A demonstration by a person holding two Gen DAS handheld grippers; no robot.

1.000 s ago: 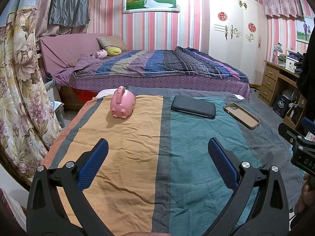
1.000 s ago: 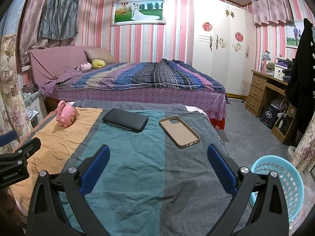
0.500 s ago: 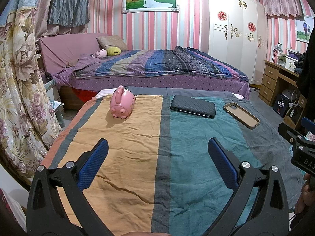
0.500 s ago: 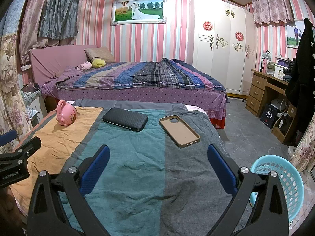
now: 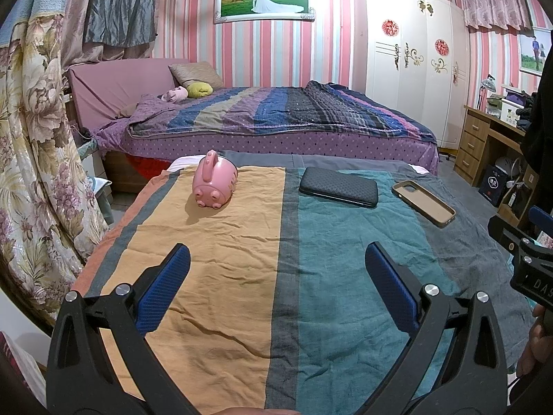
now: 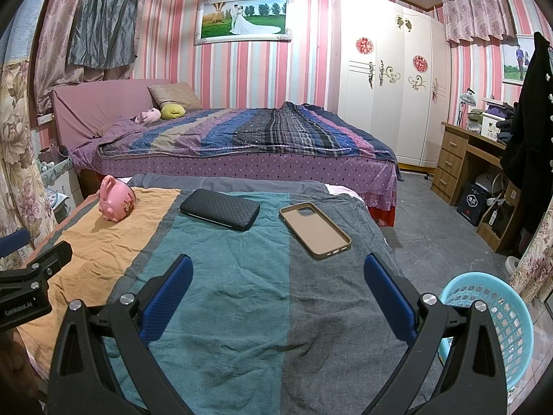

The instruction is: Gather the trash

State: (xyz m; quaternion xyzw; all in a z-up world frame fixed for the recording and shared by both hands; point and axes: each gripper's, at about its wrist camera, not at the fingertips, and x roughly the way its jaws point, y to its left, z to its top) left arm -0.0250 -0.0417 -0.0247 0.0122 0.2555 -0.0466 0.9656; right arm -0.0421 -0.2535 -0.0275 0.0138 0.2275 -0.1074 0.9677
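A pink pig-shaped toy (image 5: 215, 183) lies on the orange stripe of the cloth-covered table (image 5: 242, 276), far left. A black textured case (image 5: 338, 186) and a tan phone case (image 5: 423, 202) lie further right. In the right wrist view the pig (image 6: 115, 203), the black case (image 6: 220, 209) and the phone case (image 6: 314, 230) sit ahead. A light blue mesh basket (image 6: 497, 314) stands on the floor to the right. My left gripper (image 5: 276, 259) and right gripper (image 6: 278, 269) are open and empty above the near cloth.
A large bed (image 5: 276, 121) with a striped blanket stands behind the table. A floral curtain (image 5: 31, 159) hangs at the left. A white wardrobe (image 6: 387, 93) and a wooden desk (image 6: 466, 166) stand at the right, with grey tiled floor (image 6: 432, 228) between.
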